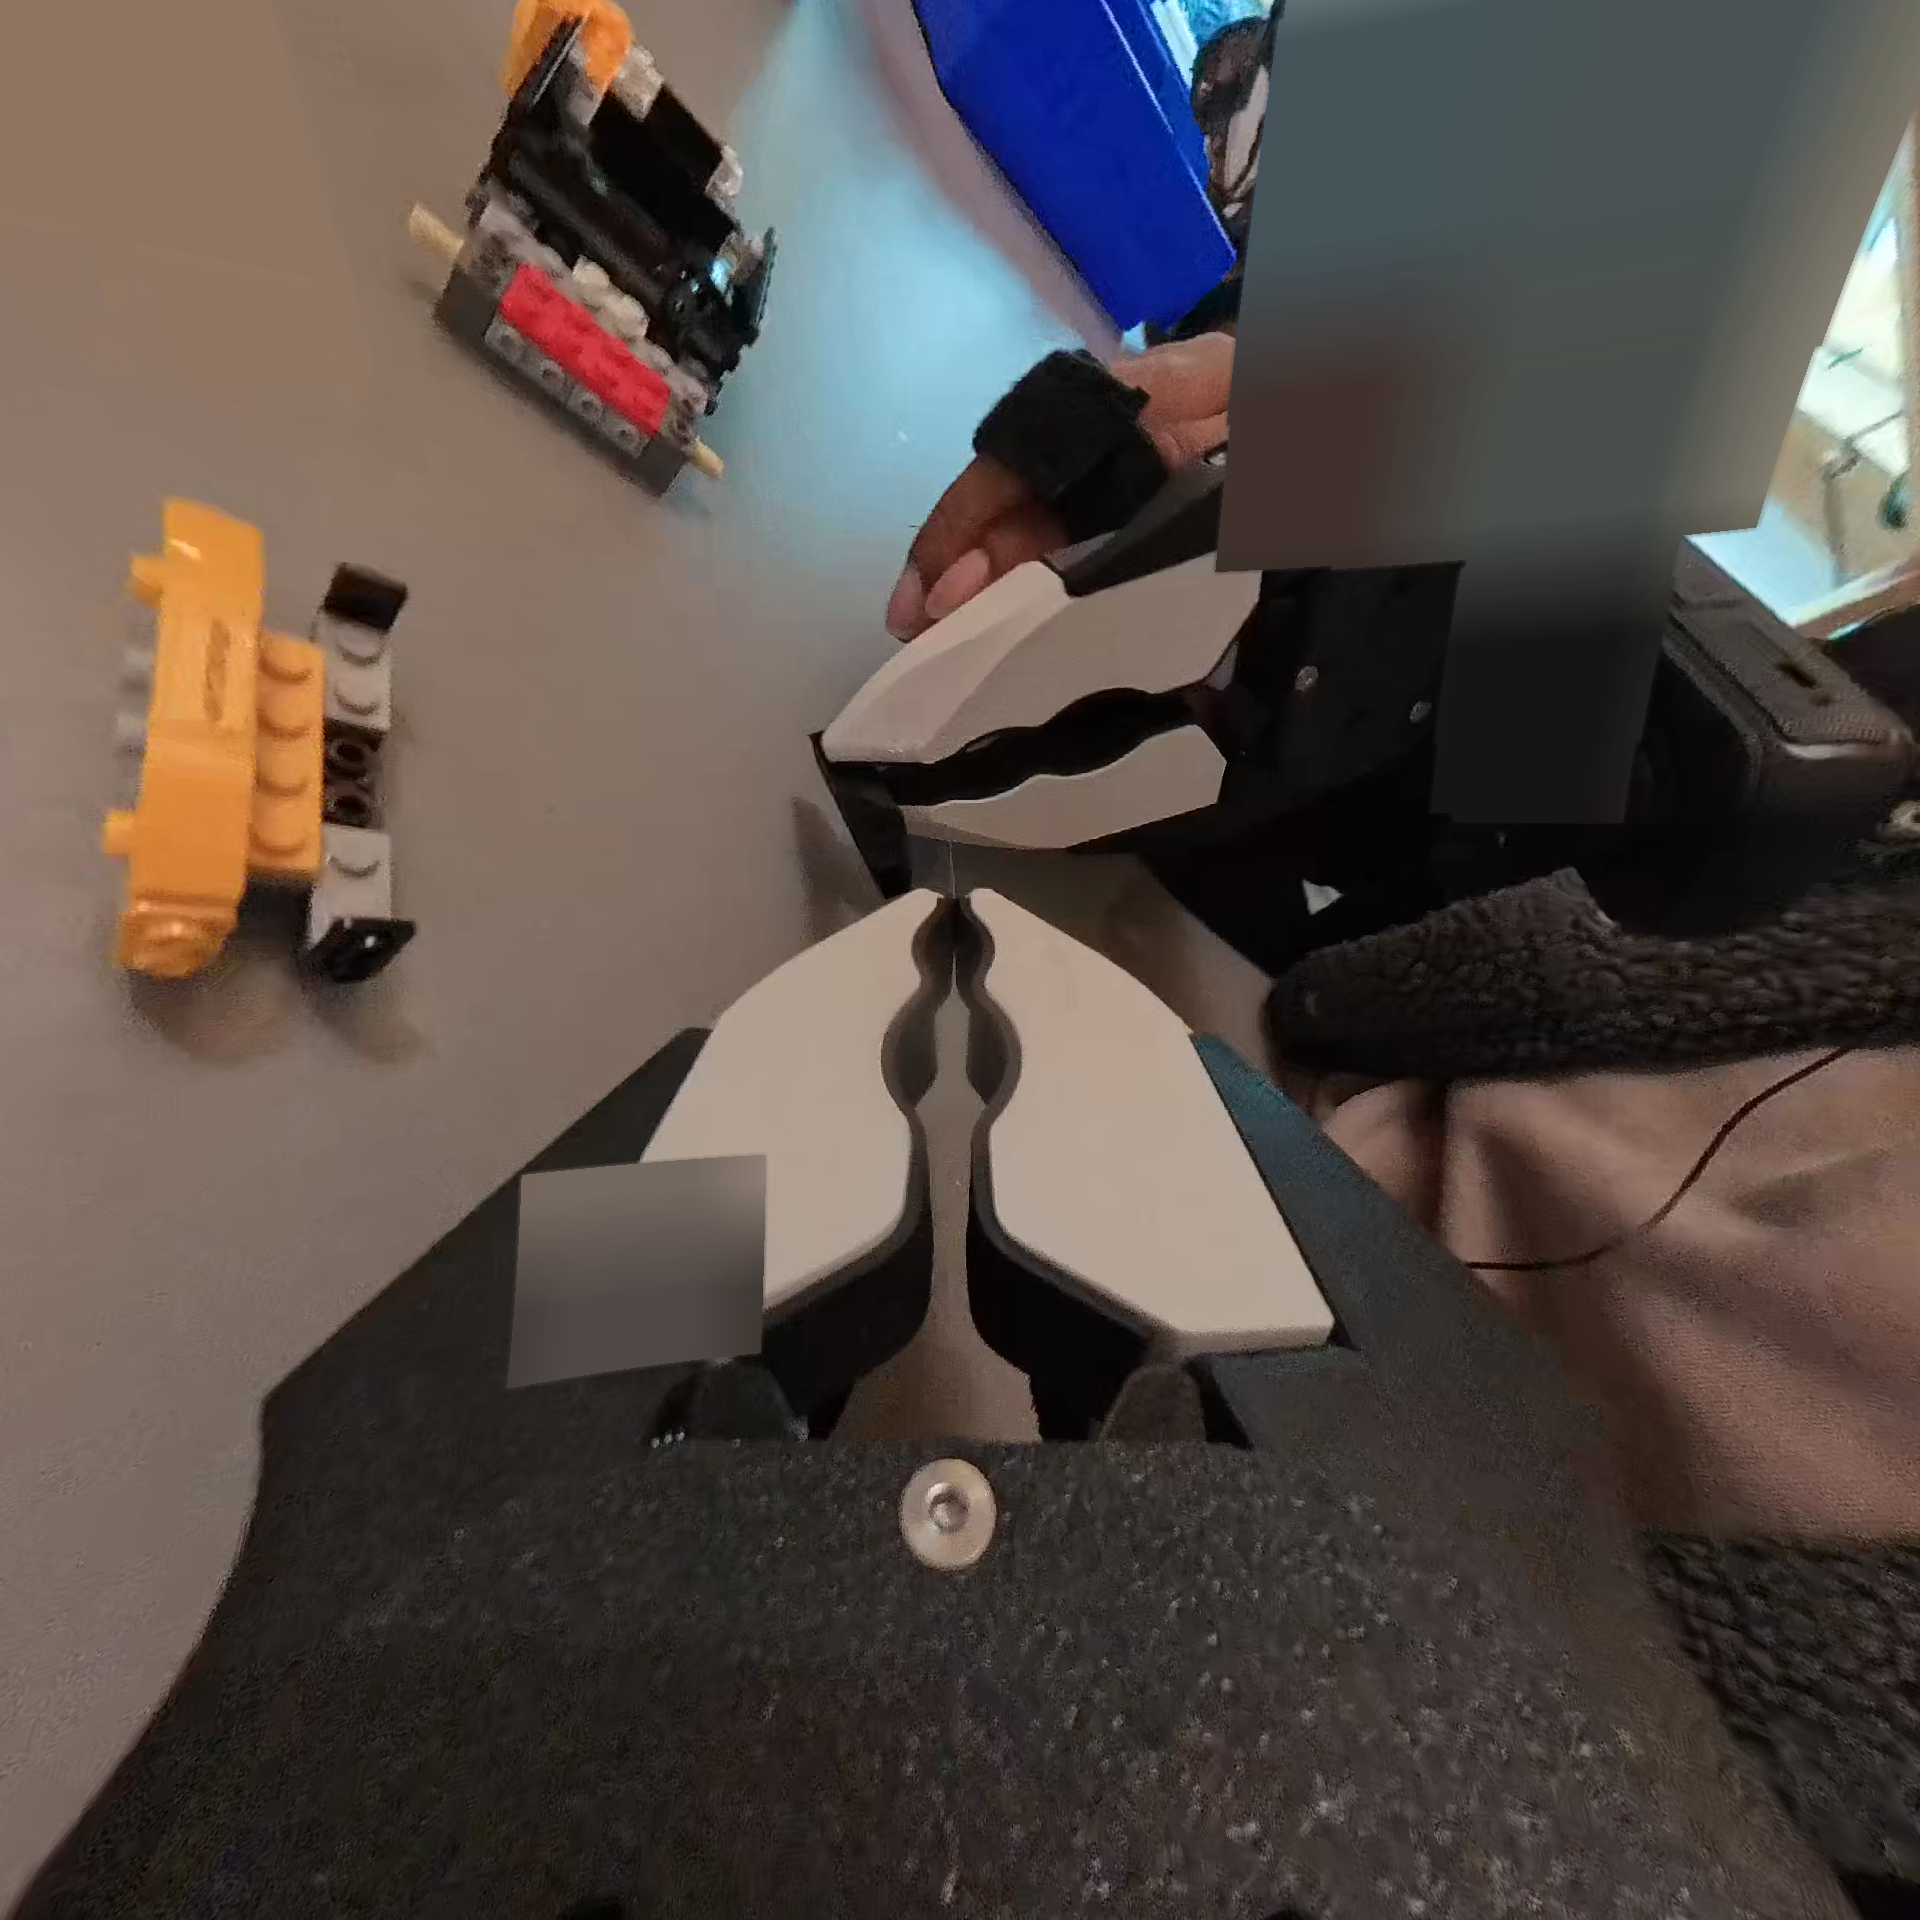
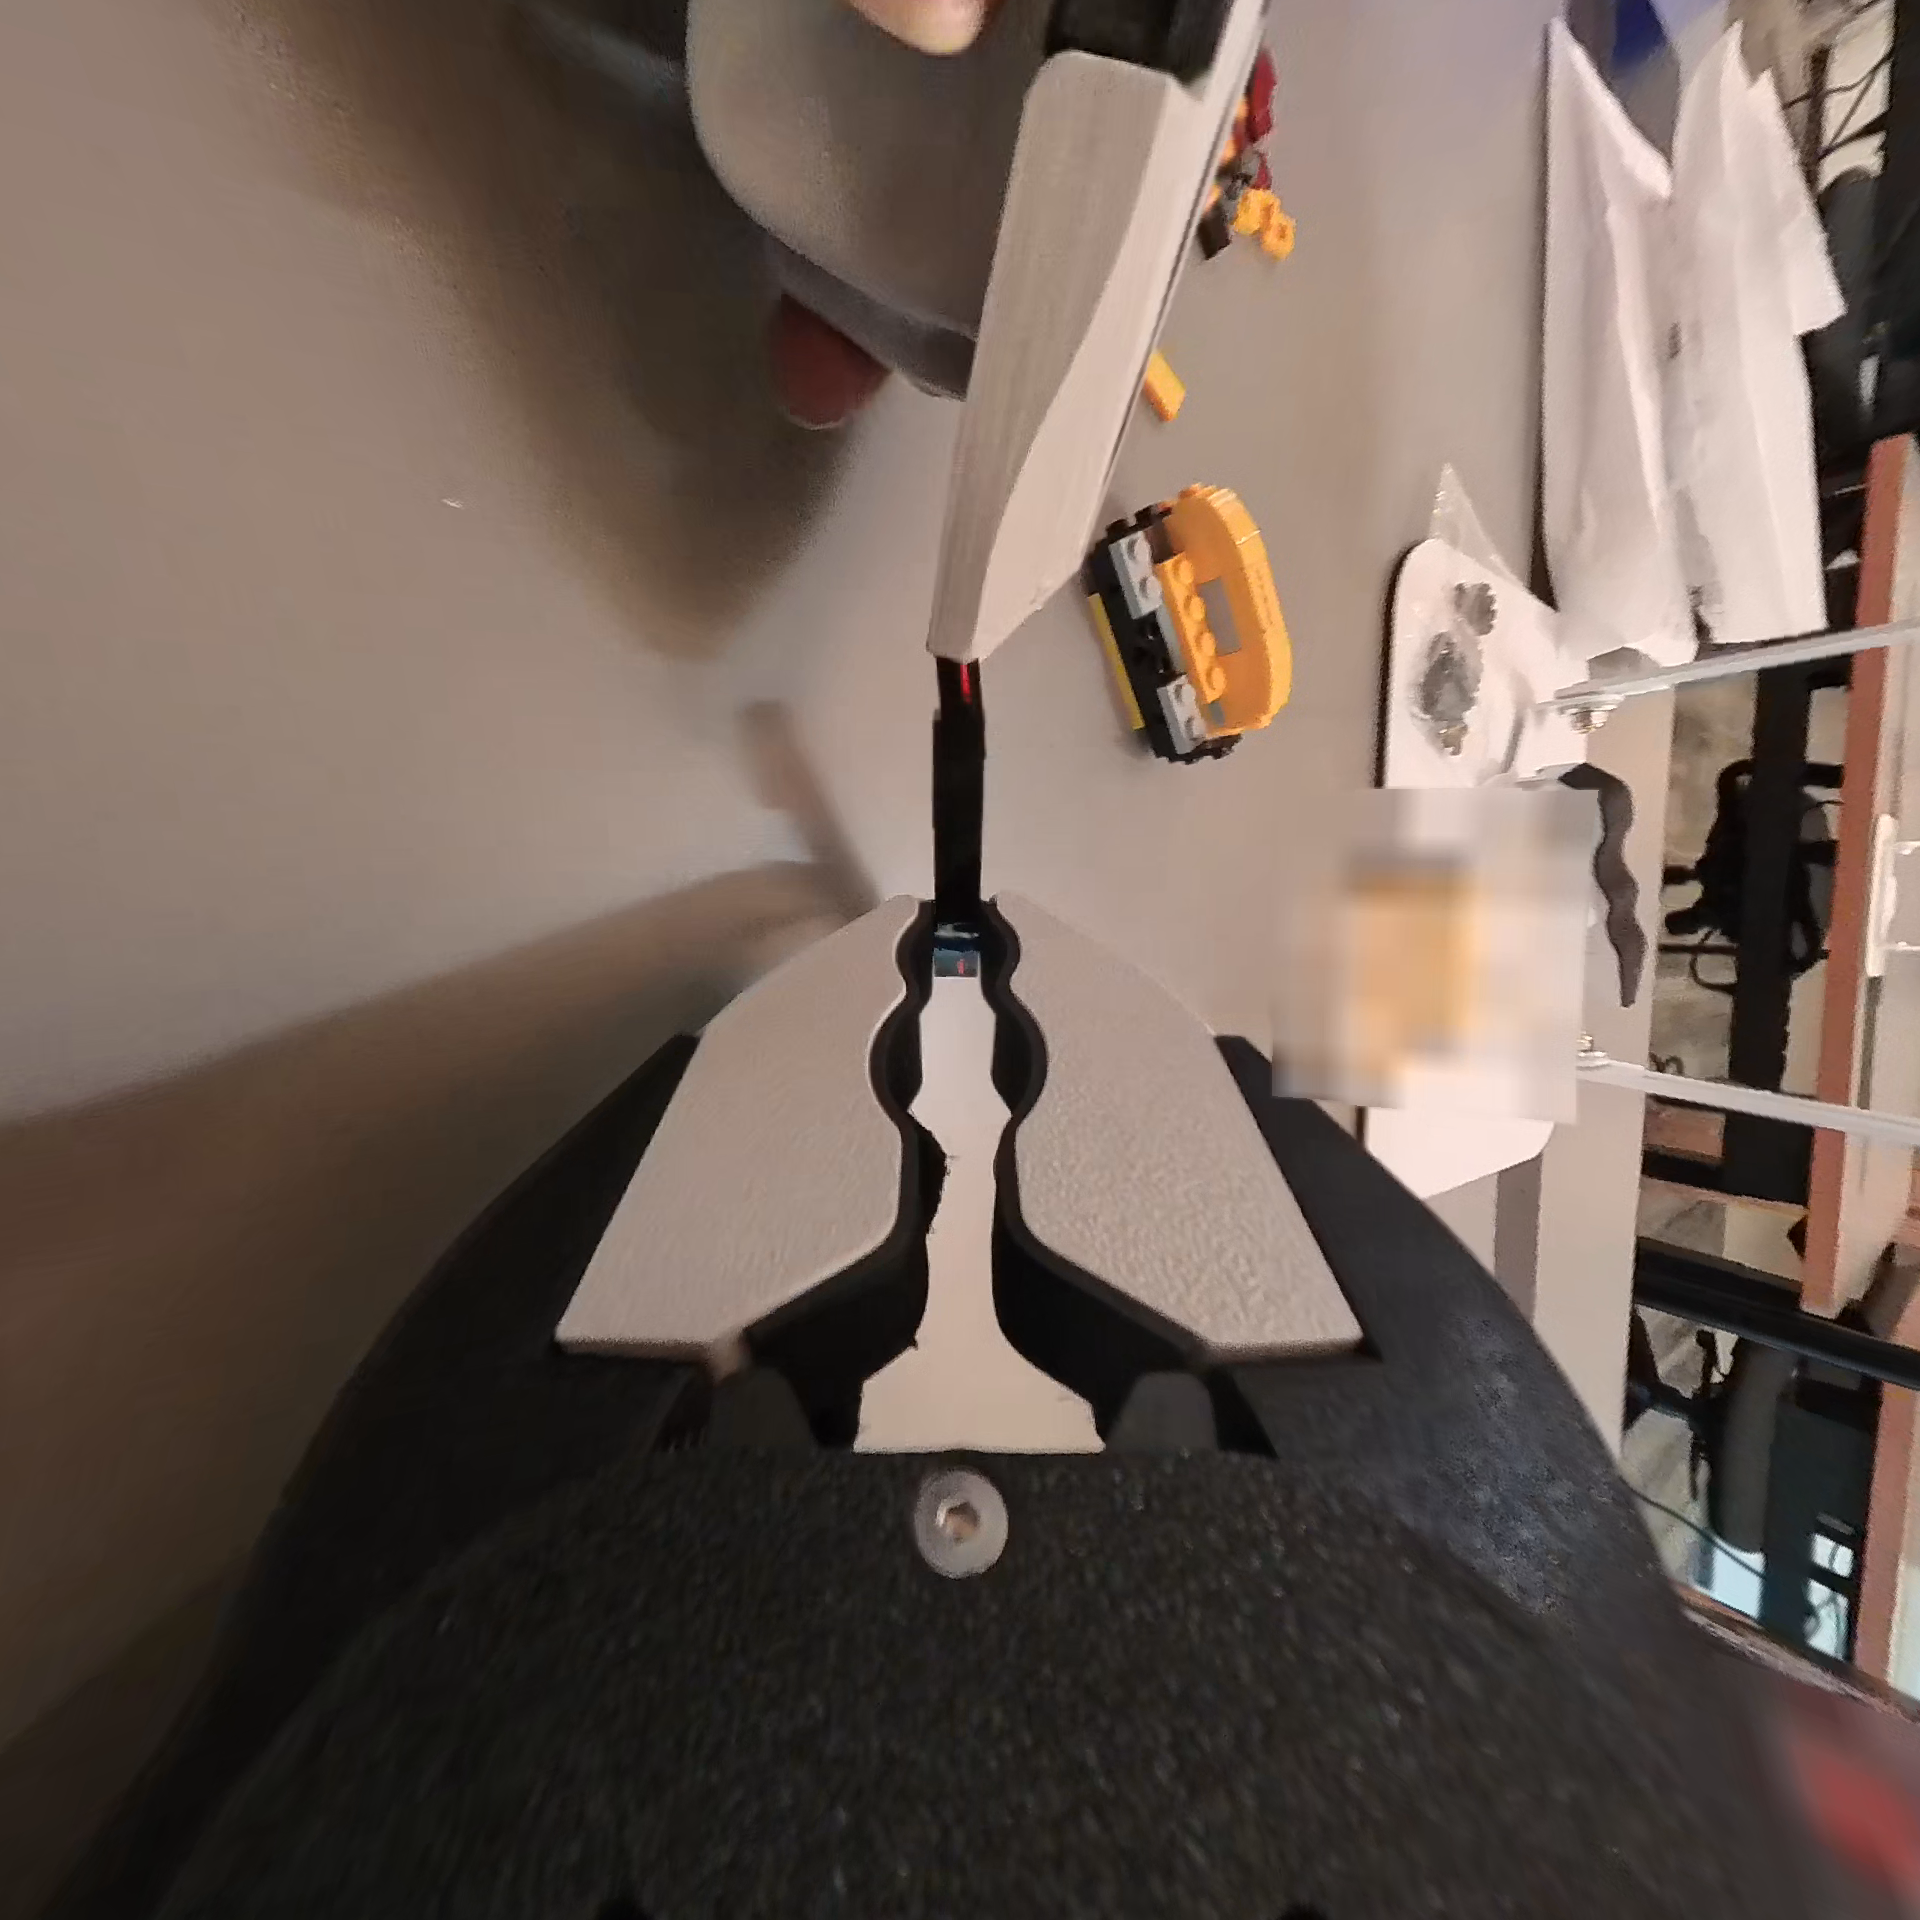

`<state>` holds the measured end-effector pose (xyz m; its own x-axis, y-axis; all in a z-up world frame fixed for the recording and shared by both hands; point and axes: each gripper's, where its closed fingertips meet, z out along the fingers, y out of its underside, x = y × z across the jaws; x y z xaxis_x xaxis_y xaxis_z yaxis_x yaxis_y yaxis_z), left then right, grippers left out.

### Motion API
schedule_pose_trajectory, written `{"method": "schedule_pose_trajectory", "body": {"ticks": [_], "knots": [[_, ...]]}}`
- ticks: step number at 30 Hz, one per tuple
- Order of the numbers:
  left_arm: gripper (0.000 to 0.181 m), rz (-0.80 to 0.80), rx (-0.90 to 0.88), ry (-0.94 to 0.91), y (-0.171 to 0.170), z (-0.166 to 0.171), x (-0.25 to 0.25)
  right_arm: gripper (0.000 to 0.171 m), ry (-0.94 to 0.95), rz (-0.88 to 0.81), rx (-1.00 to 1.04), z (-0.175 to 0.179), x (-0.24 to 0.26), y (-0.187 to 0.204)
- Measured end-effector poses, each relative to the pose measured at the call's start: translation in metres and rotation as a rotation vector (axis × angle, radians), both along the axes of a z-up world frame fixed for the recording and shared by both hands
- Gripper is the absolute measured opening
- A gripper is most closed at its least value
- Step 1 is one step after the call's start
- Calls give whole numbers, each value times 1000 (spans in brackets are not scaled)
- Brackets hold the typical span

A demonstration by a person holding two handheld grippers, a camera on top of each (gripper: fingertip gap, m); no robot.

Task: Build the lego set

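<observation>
Black slim lego piece (image 2: 956, 800) held lengthwise between your two grippers above the desk (image 1: 623, 727), right gripper (image 2: 954, 920) jaws pinching one end, left gripper (image 1: 951, 899) jaws pinching the other.

Grey table (image 1: 623, 831): yellow lego car section (image 1: 239, 748), black-red chassis (image 1: 603, 281).

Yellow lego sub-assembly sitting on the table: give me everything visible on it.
The yellow lego sub-assembly is glossy plastic: a curved yellow shell over a studded yellow brick, backed by a row of light grey and black pieces. It looks partly built. It lies free on the grey table, touching nothing else, apart from the black-and-red chassis build and from both grippers.
</observation>
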<state>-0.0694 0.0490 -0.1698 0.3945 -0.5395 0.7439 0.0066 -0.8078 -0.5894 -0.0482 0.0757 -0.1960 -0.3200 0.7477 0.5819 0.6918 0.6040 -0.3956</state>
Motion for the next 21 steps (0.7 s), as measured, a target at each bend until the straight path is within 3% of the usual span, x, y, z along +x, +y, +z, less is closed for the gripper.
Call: {"method": "schedule_pose_trajectory", "body": {"ticks": [21], "knots": [[0, -20, -54, 66, -2, -17, 3, 8, -88, -23, 4, -10, -3, -6]]}}
